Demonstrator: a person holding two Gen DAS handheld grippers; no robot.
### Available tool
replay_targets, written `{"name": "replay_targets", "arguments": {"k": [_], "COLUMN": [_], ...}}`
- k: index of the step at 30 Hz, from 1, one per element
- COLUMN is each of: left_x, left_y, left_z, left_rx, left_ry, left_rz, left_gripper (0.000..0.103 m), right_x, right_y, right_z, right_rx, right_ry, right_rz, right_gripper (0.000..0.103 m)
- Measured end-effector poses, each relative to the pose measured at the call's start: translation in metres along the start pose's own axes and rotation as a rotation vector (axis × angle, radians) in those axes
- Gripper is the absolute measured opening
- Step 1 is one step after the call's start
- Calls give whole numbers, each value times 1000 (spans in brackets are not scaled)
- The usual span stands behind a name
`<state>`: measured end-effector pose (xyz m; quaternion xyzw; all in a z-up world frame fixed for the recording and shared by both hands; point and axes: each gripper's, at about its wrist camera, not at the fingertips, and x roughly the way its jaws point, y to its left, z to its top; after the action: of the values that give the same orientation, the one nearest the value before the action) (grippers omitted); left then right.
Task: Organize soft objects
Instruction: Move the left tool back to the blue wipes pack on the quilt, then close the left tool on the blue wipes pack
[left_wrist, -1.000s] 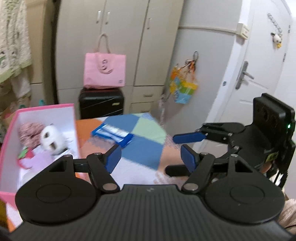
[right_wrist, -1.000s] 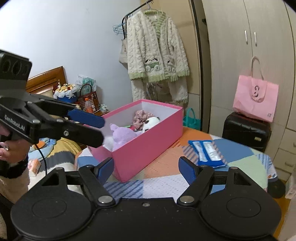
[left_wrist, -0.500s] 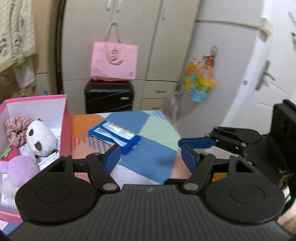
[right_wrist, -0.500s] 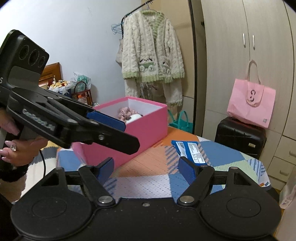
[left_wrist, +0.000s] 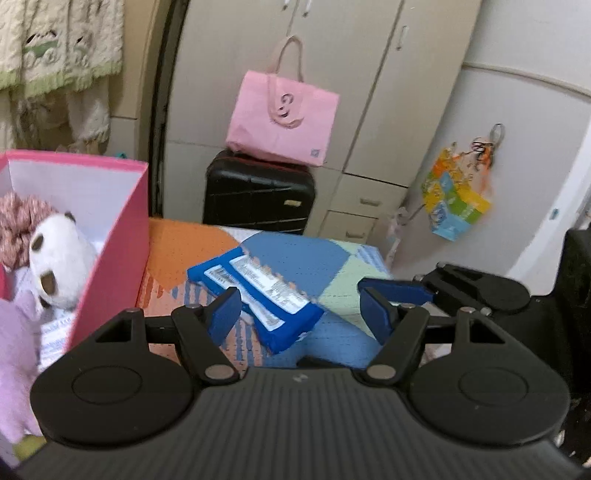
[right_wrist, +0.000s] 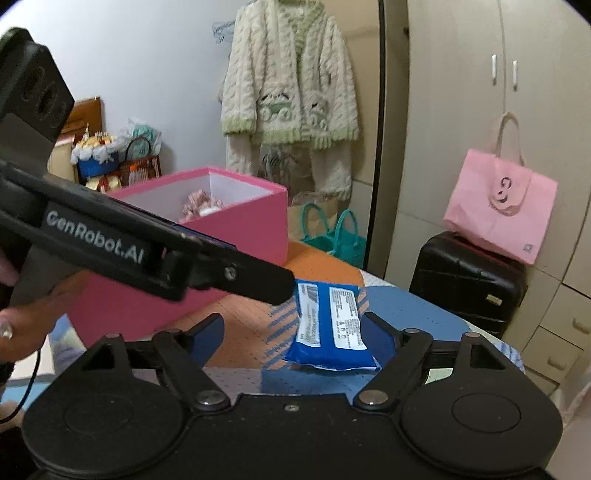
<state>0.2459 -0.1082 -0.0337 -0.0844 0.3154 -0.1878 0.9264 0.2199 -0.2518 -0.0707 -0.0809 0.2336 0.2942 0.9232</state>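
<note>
Where the blue packet (left_wrist: 255, 295) lies flat on the patchwork-covered tabletop (left_wrist: 177, 243), a pink box (left_wrist: 122, 236) stands just beside it, holding a white plush toy (left_wrist: 55, 266). Behind are a black suitcase (left_wrist: 258, 192), a pink bag (left_wrist: 280, 118) and wardrobe doors (left_wrist: 332, 74). Left gripper (left_wrist: 299, 314) and right gripper (right_wrist: 295, 336) hover near the packet, fingers wide and empty; the right pair has just been opening. White labels mark the packet.

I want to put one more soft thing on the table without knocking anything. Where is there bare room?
The orange patch of cloth between the pink box and the blue packet is bare, as is the blue and pale green cloth behind the packet. It is crowded around the packet, where both open grippers point, and inside the box, which holds plush toys.
</note>
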Motion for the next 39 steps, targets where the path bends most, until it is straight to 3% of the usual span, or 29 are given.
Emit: {"name": "replay_targets", "arguments": {"k": [5, 11, 19, 24, 31, 33, 34, 36, 39], "left_x": [31, 54, 78, 93, 96, 97, 98, 96, 92], "left_y": [8, 17, 19, 27, 30, 28, 24, 19, 18], "left_z": [-5, -7, -9, -12, -14, -15, -16, -18, -18], "left_rx": [-23, -74, -106, -168, -178, -165, -136, -102, -93], "left_ry": [9, 6, 31, 110, 86, 79, 84, 69, 59], "left_rz": [68, 113, 199, 184, 200, 191, 170, 171, 155], "left_gripper": [68, 64, 62, 62, 62, 55, 47, 44, 41], "right_x": [22, 54, 93, 103, 110, 112, 112, 110, 105], "right_y": [-2, -15, -46, -52, -47, -43, -41, -40, -35], "right_z": [-4, -7, -9, -13, -13, -13, -13, -13, -14], "right_rx": [-100, -124, 19, 55, 20, 5, 5, 3, -10], "right_ry": [15, 83, 145, 143, 162, 160, 158, 137, 118], "right_rz": [-48, 24, 115, 142, 113, 88, 80, 85, 53], "right_gripper": [84, 85, 86, 87, 91, 91, 90, 76, 67]}}
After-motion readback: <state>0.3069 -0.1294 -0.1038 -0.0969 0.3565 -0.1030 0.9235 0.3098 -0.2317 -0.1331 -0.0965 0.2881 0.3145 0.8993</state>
